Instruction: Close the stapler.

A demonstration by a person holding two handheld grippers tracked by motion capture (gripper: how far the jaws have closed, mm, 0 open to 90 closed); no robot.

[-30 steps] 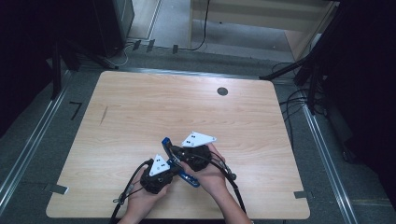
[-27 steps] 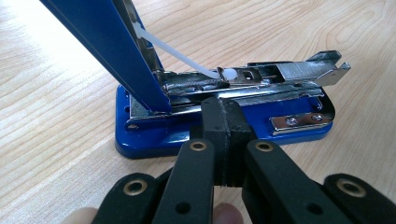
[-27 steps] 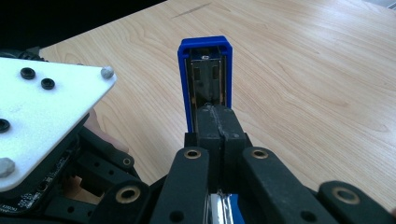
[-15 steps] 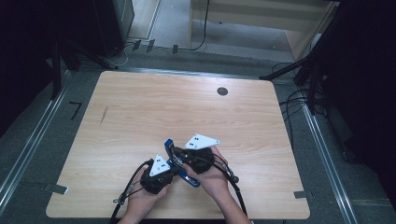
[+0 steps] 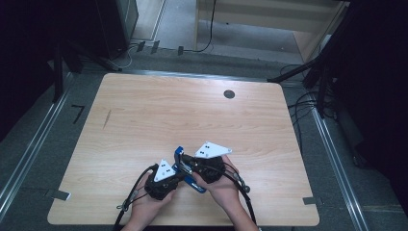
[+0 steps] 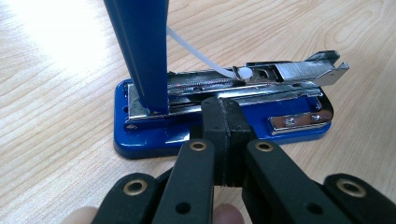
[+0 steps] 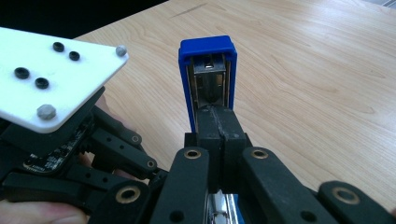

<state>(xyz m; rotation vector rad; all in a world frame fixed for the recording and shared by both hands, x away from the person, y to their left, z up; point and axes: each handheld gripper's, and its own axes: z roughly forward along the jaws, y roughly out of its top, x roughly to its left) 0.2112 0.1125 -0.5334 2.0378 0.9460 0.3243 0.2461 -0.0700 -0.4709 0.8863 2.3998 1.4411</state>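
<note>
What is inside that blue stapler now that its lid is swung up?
Inside the blue stapler lies a shiny metal staple channel with a thin spring and a white plastic pusher. Whether staples are loaded cannot be told; the shut left gripper covers part of the channel's near side.

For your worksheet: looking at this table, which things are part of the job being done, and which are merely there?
In the job:
blue stapler, opened, its blue lid swung up
left gripper, jaws shut against the stapler
right gripper, jaws shut at the lid

Merely there:
wooden table
round grommet in the tabletop
floor cables
</note>
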